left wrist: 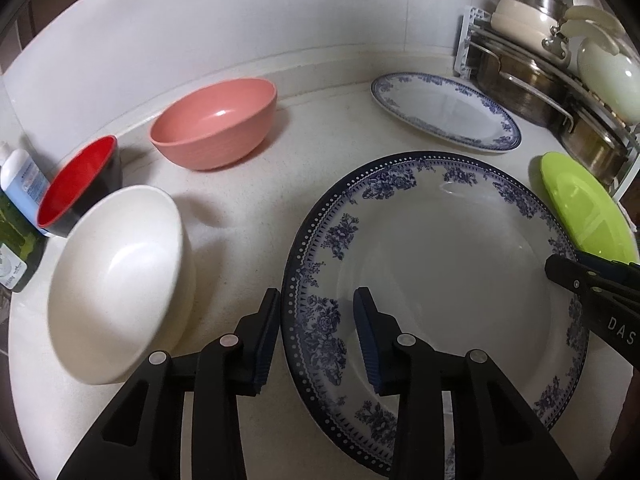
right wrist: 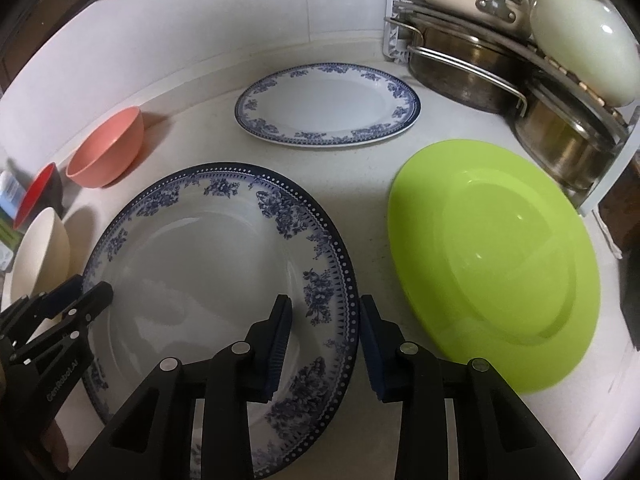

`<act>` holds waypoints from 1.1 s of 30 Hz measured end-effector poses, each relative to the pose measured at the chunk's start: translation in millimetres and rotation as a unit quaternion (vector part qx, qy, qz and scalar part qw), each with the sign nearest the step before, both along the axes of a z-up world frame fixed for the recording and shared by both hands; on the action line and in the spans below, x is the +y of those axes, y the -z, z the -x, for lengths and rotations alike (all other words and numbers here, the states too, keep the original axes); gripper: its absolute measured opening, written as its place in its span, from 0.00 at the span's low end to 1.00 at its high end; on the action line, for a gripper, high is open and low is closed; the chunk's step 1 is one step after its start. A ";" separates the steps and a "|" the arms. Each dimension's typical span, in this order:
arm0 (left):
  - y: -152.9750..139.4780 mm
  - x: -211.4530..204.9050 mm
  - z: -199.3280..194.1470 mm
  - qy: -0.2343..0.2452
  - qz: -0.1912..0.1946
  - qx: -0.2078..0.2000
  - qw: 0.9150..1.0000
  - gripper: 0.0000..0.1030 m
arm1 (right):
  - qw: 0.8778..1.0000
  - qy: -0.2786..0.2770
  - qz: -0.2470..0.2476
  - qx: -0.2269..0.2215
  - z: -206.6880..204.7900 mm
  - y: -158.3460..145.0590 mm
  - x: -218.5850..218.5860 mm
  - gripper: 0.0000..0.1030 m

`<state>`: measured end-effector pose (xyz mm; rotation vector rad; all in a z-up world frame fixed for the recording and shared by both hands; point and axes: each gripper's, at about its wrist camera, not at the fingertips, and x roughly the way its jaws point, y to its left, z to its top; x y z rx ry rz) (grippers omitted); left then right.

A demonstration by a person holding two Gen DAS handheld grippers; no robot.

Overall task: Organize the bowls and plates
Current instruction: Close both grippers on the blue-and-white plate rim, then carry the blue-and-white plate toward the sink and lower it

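A large round plate with a blue floral rim (left wrist: 440, 272) (right wrist: 208, 280) lies flat on the white counter. My left gripper (left wrist: 318, 336) is open, its two fingers on either side of the plate's left rim. On the opposite side my right gripper (right wrist: 325, 336) is open around the right rim. Each gripper shows in the other's view: the left gripper (right wrist: 92, 286), the right gripper (left wrist: 564, 266). A white bowl (left wrist: 116, 280) sits left of the plate. Behind it are a red-and-black bowl (left wrist: 80, 184) and a pink bowl (left wrist: 216, 124).
An oval blue-patterned plate (right wrist: 328, 104) lies at the back of the counter, and a green plate (right wrist: 496, 256) sits on the right. A rack of steel pots and pale lids (right wrist: 500, 60) fills the back right corner. Bottles (left wrist: 22, 184) stand at the far left edge.
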<state>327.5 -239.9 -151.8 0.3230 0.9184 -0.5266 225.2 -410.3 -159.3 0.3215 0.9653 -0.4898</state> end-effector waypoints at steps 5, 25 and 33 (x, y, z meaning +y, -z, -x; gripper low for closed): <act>-21.6 12.0 11.5 -0.008 0.013 -0.019 1.000 0.36 | 1.000 -0.004 0.008 -0.014 8.4 -19.8 12.0 0.34; -86.1 120.4 68.8 -0.106 0.056 -0.085 0.989 0.36 | 0.993 -0.087 0.027 -0.073 31.6 -76.4 108.0 0.34; -92.2 183.7 90.4 -0.159 0.056 -0.098 0.981 0.36 | 0.987 -0.137 0.024 -0.084 34.0 -80.4 166.8 0.34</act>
